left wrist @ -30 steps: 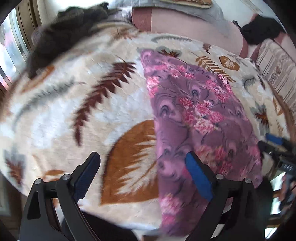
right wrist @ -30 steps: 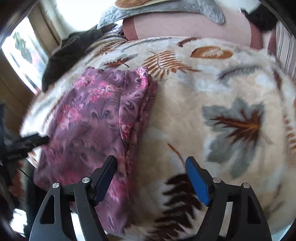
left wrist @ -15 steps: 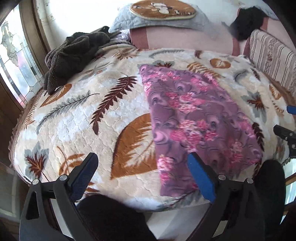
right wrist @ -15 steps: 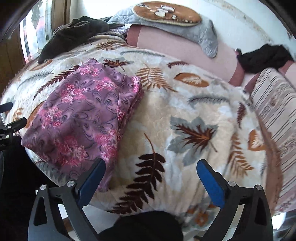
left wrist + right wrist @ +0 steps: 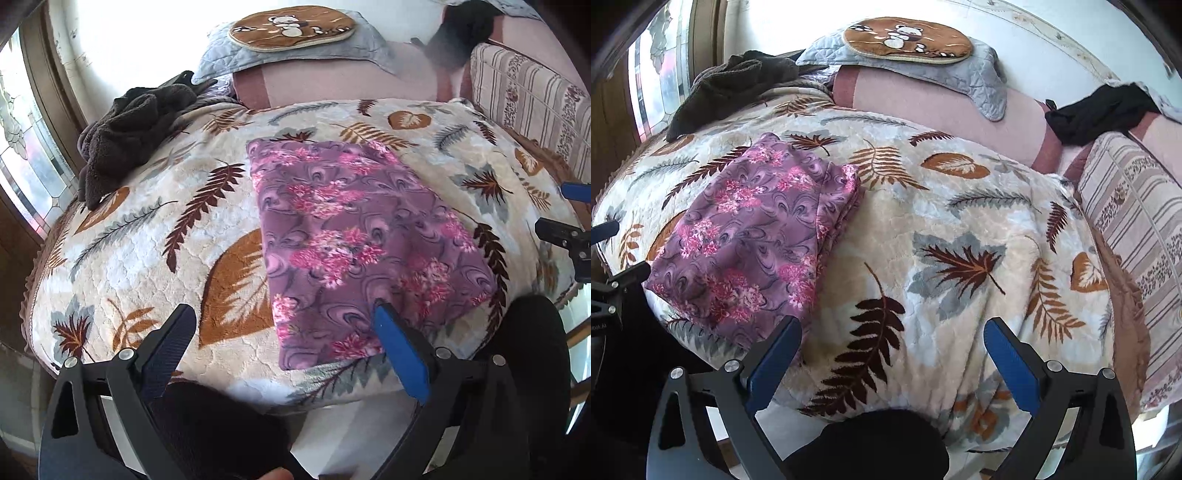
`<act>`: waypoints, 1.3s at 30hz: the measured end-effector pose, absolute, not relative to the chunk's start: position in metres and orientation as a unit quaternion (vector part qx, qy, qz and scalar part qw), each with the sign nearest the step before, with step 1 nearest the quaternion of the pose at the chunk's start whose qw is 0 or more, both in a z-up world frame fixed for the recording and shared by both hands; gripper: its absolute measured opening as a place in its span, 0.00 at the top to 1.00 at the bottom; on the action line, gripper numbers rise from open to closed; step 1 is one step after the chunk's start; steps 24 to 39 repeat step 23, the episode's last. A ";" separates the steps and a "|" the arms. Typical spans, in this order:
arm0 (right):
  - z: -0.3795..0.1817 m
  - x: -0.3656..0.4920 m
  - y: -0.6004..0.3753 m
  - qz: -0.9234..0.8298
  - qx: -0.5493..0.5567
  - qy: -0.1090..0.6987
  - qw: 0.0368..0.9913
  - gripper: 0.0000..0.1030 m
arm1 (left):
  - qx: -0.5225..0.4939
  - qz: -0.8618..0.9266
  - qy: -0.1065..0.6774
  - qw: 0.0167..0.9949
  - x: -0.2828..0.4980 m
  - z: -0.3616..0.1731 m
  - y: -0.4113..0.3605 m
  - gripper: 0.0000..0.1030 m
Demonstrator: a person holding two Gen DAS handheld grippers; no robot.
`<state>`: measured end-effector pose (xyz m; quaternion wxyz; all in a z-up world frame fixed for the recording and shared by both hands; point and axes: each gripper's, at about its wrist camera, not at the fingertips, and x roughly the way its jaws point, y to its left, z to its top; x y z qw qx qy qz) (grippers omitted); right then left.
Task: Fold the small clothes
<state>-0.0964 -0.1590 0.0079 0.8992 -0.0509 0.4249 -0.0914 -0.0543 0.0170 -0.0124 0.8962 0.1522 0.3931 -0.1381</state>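
Note:
A purple floral garment [image 5: 354, 240] lies folded into a flat rectangle on the leaf-patterned blanket [image 5: 147, 236], near its front edge. It also shows in the right wrist view [image 5: 757, 243], left of centre, with stacked layers along its right edge. My left gripper [image 5: 284, 332] is open and empty, held back above the blanket's front edge; its right finger overlaps the garment's near corner in view. My right gripper [image 5: 892, 343] is open and empty, to the right of the garment, over the bare blanket [image 5: 960, 221].
A dark brown fleece heap [image 5: 129, 129] lies at the far left by the window. A grey quilted cushion with a bear patch [image 5: 908, 40] rests on the pink backrest. A black cloth [image 5: 1100, 110] and a striped cushion [image 5: 1137, 229] are at the right.
Both grippers have pulled back and up from the garment, so more of the blanket and room shows. The garment stays folded in place. Both stay open.

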 end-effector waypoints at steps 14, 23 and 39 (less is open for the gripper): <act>0.005 -0.105 -0.165 -0.081 -0.018 0.429 0.899 0.03 | 0.129 -0.185 0.403 0.887 -0.080 -0.003 0.007 0.05; 0.007 -0.109 -0.172 -0.085 -0.013 0.426 0.900 0.03 | 0.147 -0.207 0.400 0.880 -0.094 -0.006 -0.012 0.05; 0.007 -0.109 -0.172 -0.085 -0.013 0.426 0.900 0.03 | 0.147 -0.207 0.400 0.880 -0.094 -0.006 -0.012 0.05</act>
